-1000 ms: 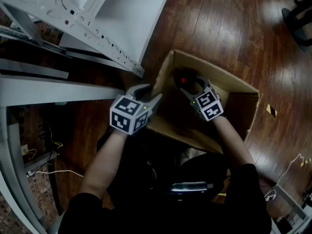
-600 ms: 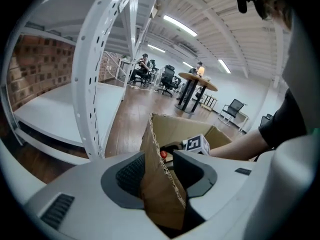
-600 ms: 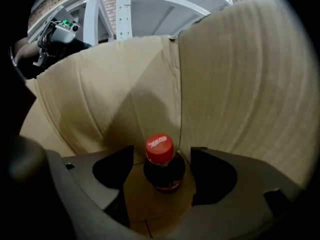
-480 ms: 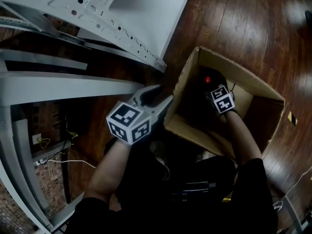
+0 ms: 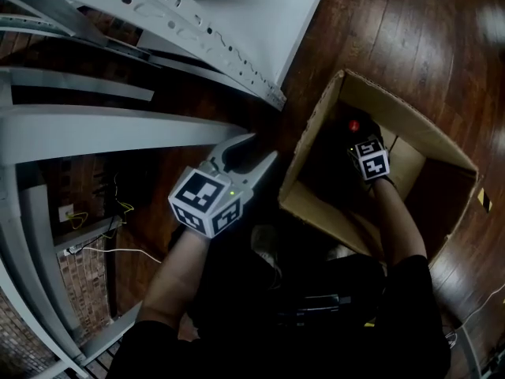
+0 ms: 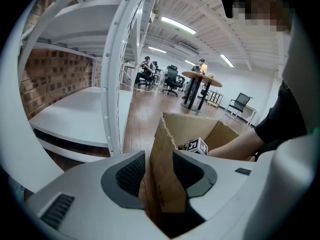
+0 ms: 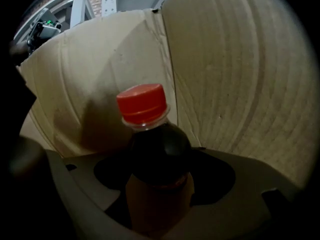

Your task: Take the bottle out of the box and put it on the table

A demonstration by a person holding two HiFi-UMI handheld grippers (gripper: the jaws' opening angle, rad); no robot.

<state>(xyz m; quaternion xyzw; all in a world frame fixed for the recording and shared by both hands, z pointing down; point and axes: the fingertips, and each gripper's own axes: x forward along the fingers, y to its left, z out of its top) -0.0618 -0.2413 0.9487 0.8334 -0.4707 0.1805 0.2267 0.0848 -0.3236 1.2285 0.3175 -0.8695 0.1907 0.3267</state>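
An open cardboard box (image 5: pixel 413 122) stands on the wooden floor. Inside it stands a dark bottle (image 7: pixel 160 149) with a red cap (image 5: pixel 353 125), upright against the box's corner. My right gripper (image 5: pixel 358 136) reaches down into the box. Its jaws stand on either side of the bottle's shoulder (image 7: pixel 160 171) and are closing, with dark gaps still showing beside the bottle. My left gripper (image 5: pixel 264 147) is at the box's left edge, shut on the upright box flap (image 6: pixel 162 184).
A white metal shelf frame (image 5: pixel 158 6) and a white board (image 5: pixel 260 14) lie to the upper left of the box. Cables (image 5: pixel 95 243) trail on the floor at left. A round table (image 6: pixel 200 76), office chairs and seated people are far off.
My right gripper has sunk deeper into the box, down around the bottle. My left gripper has kept hold of the flap and shifted a little with it.
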